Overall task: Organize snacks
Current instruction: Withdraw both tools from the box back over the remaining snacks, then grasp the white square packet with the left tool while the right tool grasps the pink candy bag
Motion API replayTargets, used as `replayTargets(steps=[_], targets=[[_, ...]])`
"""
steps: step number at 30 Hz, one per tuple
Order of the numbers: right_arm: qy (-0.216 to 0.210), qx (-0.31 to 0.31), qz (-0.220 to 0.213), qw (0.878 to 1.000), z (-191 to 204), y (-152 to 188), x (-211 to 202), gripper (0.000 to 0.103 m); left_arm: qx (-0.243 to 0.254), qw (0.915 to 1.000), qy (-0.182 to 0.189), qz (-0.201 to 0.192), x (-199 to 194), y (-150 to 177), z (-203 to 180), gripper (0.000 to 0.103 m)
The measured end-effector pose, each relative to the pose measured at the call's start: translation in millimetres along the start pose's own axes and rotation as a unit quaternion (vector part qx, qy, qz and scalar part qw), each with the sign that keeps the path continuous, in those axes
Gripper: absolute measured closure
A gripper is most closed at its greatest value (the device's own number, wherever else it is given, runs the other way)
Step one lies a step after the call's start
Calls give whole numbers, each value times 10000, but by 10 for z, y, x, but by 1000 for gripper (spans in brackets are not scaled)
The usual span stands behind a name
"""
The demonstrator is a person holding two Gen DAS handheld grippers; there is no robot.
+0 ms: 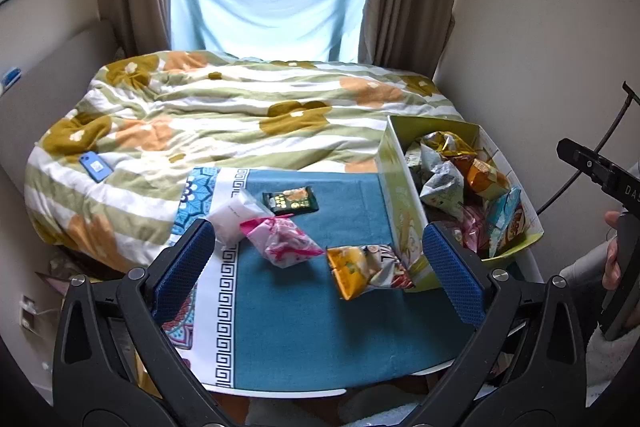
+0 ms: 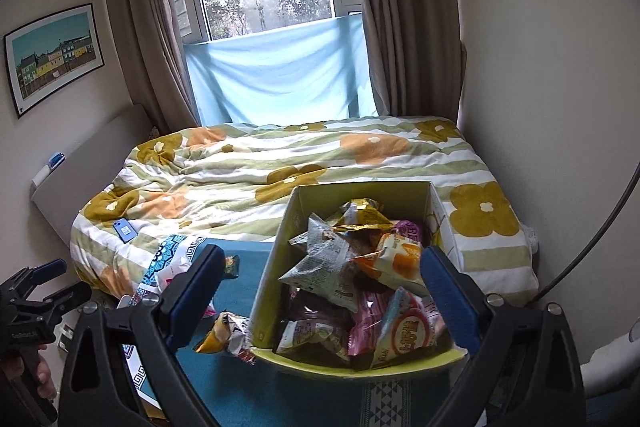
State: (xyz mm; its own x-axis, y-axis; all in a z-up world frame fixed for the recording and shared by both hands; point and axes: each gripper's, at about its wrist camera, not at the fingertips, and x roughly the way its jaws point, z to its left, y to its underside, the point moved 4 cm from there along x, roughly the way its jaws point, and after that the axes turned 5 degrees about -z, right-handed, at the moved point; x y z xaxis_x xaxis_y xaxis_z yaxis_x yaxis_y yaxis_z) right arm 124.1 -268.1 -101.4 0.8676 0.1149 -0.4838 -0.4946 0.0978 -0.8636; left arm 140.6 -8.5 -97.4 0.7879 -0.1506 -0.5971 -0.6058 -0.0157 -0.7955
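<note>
A yellow-green cardboard box [image 1: 402, 195] stands at the right of a teal mat [image 1: 320, 327], filled with several snack packets [image 1: 444, 179]. On the mat lie an orange packet [image 1: 360, 269] against the box, a pink packet [image 1: 286, 241], a white packet [image 1: 236, 217] and a dark green packet [image 1: 290, 202]. My left gripper [image 1: 320, 267] is open and empty above the mat. My right gripper [image 2: 324, 291] is open and empty above the box [image 2: 272, 279], over its packets [image 2: 360, 287]. The orange packet [image 2: 224, 337] shows left of the box.
The mat lies on a small table at the foot of a bed with a flowered duvet [image 1: 240, 115]. A blue phone [image 1: 95, 166] lies on the duvet. Walls close in on the right. The window and curtains are behind the bed.
</note>
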Motion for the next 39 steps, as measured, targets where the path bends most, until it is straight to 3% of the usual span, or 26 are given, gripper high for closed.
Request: replayTargets(steps=[11, 20, 31, 39], targets=[[53, 238, -25, 9997, 1101, 173, 180, 6, 289, 9984, 418, 265, 140, -93, 1115, 1], [143, 475, 30, 9988, 1828, 373, 443, 6, 616, 9926, 852, 601, 524, -85, 1737, 1], [152, 398, 637, 9971, 2226, 813, 1129, 6, 1014, 9805, 1186, 1193, 1528, 172, 1930, 1], [-326, 131, 1481, 9883, 2188, 1309, 2080, 6, 1750, 9631, 1228, 1638, 2493, 625, 1735, 1]])
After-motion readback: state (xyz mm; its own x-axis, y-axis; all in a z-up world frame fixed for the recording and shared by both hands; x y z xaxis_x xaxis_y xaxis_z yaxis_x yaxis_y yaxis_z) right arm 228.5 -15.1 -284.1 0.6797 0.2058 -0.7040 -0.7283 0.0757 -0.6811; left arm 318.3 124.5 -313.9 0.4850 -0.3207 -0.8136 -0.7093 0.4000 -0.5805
